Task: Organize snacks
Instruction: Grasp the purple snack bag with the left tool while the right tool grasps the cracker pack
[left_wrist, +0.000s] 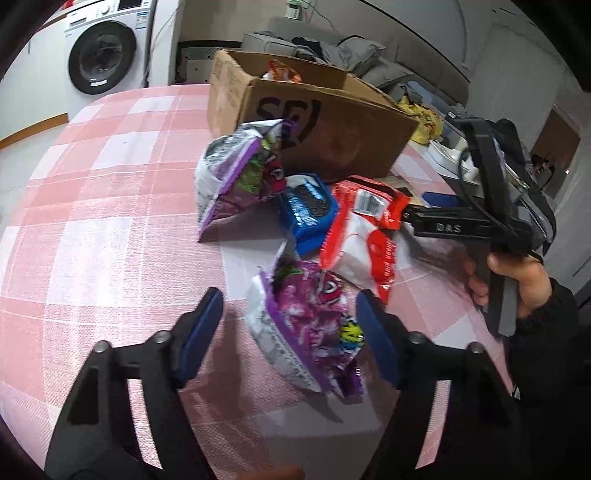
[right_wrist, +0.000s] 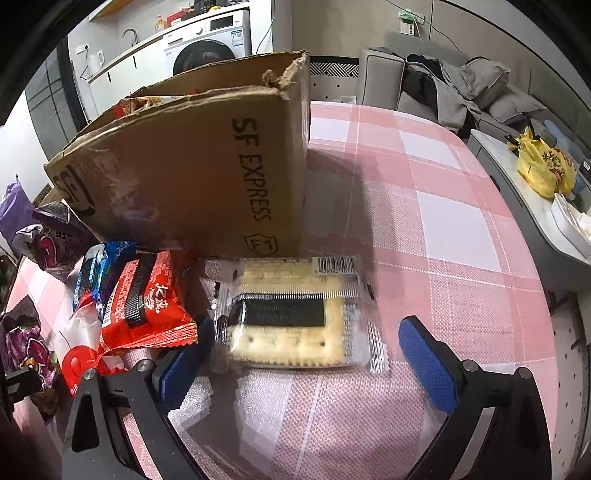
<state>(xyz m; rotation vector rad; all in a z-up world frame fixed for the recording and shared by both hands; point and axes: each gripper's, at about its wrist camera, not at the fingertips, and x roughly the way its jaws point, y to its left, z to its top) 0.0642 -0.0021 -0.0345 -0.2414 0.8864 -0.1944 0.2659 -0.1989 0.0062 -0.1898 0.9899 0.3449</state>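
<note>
In the left wrist view my left gripper (left_wrist: 291, 332) is open, its blue pads on either side of a purple snack bag (left_wrist: 310, 325) lying on the pink checked table. Behind it lie a second purple bag (left_wrist: 236, 177), a blue cookie pack (left_wrist: 310, 210) and a red-and-white bag (left_wrist: 365, 229). The cardboard box (left_wrist: 317, 122) stands behind them with snacks inside. In the right wrist view my right gripper (right_wrist: 310, 354) is open around a clear cracker pack (right_wrist: 295, 314) in front of the box (right_wrist: 192, 177). A red bag (right_wrist: 147, 302) lies left of it.
The table (right_wrist: 424, 206) has bare cloth to the right of the box. A grey sofa with clothes (right_wrist: 461, 85) and a side counter with a yellow bag (right_wrist: 543, 166) stand beyond it. A washing machine (left_wrist: 103, 51) stands at the back left. The right gripper's body (left_wrist: 491, 206) is beside the red-and-white bag.
</note>
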